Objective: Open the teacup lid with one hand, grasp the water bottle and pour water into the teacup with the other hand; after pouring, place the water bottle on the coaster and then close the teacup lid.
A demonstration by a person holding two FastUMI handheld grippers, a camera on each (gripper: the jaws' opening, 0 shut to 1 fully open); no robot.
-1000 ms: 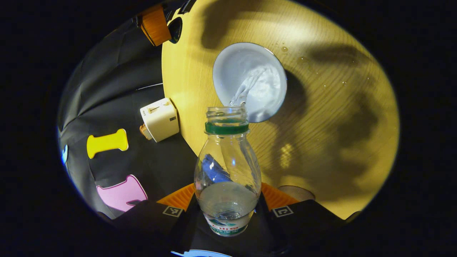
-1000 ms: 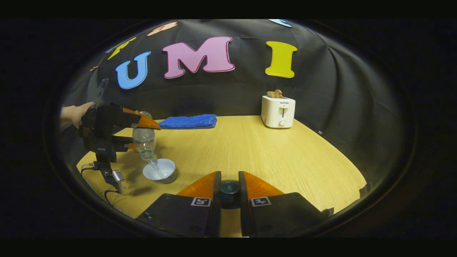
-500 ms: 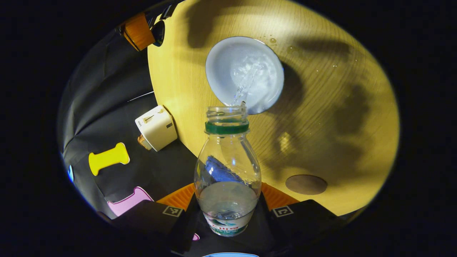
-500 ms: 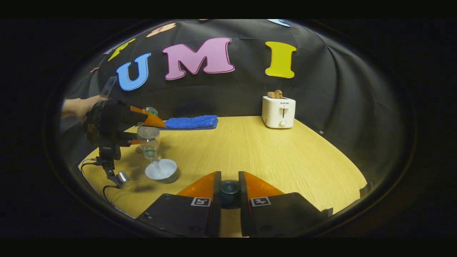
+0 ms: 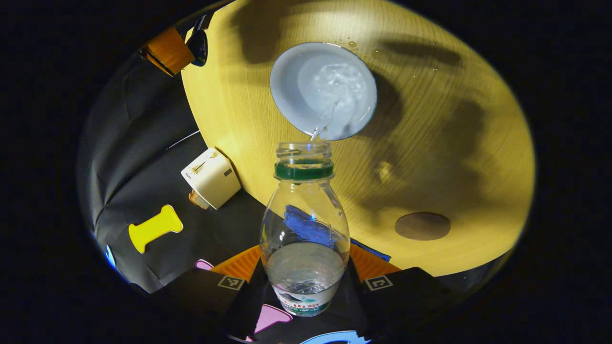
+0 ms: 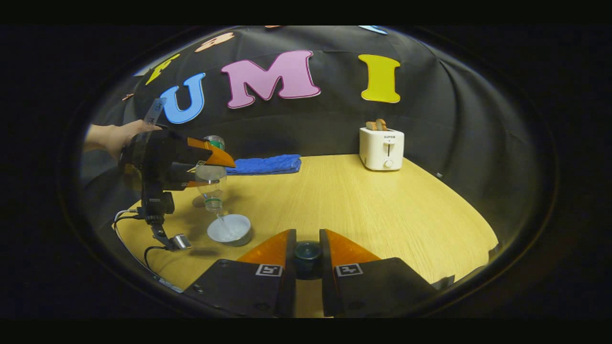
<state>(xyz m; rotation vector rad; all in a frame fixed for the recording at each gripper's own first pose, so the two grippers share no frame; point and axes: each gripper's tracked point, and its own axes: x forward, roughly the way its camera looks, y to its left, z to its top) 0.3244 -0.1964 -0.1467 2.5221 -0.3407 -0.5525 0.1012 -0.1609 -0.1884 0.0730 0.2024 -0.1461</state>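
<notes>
The left gripper clamps the water bottle at its lower body, one finger on each side. The right gripper is closed on the dark knob of the teacup lid, held above the table.

Risk: the stream lands near the teacup rim closest to the bottle mouth. A slight pull-back or a change of tilt puts water on the table; droplets appear to lie there already, though the light is dim.

Orientation: the bottle's long axis tilts steeply, mouth downward toward the teacup, base up in the gripper. The coaster lies near the teacup, apart from it.
</notes>
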